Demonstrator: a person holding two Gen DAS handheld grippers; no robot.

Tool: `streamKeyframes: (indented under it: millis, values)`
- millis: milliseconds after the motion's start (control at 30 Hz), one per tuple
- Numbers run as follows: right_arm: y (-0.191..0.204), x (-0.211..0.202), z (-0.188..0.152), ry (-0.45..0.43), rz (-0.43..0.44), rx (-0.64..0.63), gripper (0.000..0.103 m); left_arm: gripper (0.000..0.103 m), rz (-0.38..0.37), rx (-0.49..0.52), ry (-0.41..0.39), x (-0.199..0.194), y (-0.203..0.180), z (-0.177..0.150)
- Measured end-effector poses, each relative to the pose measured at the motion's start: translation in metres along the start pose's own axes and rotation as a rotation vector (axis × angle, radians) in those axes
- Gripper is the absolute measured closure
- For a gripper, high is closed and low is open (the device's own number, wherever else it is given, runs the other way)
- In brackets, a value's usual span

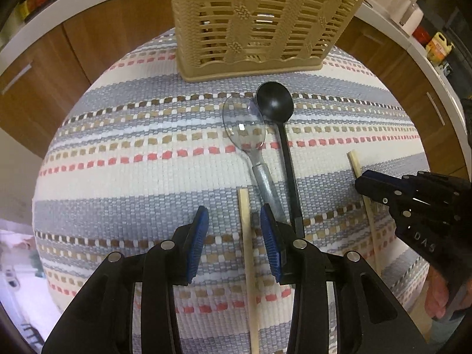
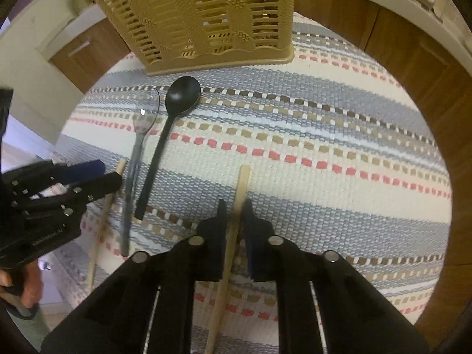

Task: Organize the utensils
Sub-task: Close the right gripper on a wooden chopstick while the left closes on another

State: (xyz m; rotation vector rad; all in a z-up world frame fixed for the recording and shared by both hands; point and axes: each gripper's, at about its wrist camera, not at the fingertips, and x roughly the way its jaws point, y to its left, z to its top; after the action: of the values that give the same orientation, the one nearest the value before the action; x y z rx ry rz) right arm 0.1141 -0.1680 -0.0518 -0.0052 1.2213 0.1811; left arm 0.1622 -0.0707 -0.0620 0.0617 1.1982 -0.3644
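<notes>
We had our right gripper clenched on one chopstick while our left gripper straddled the other chopstick, fingers released, both lying on the worktop near the caddy.

The right gripper pinches a wooden stick on the striped cloth. To the left lie a black spoon and a clear spoon. The tan basket stands far behind
</notes>
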Motion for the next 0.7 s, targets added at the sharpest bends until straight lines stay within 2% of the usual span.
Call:
streamKeyframes:
  millis: [33, 100, 167, 267, 467, 600, 700]
  values:
    - [0.002, 0.000, 0.000, 0.000, -0.006, -0.010, 0.097, 0.069, 0.010, 0.007, 0.004, 0.004, -0.005, 0.006]
    - [0.007, -0.001, 0.000, 0.003, -0.019, -0.032, 0.098, 0.078, 0.062, 0.033, 0.008, 0.007, -0.012, 0.008]
    - [0.010, 0.000, 0.000, 0.004, -0.031, -0.043, 0.098, 0.081, 0.089, 0.045, 0.013, 0.009, -0.017, 0.011]
    - [0.011, 0.001, 0.001, 0.006, -0.031, -0.038, 0.098, 0.086, 0.087, 0.032, 0.019, 0.010, -0.017, 0.015]
    - [-0.003, -0.007, 0.011, -0.013, -0.045, -0.008, 0.098, 0.086, 0.027, -0.012, 0.044, 0.016, -0.004, 0.028]
    - [-0.007, -0.008, 0.021, -0.011, -0.052, -0.009, 0.098, 0.086, 0.030, -0.008, 0.046, 0.019, -0.009, 0.034]
    - [-0.007, -0.004, 0.024, 0.014, -0.051, -0.022, 0.098, 0.086, 0.045, 0.006, 0.039, 0.011, -0.002, 0.023]
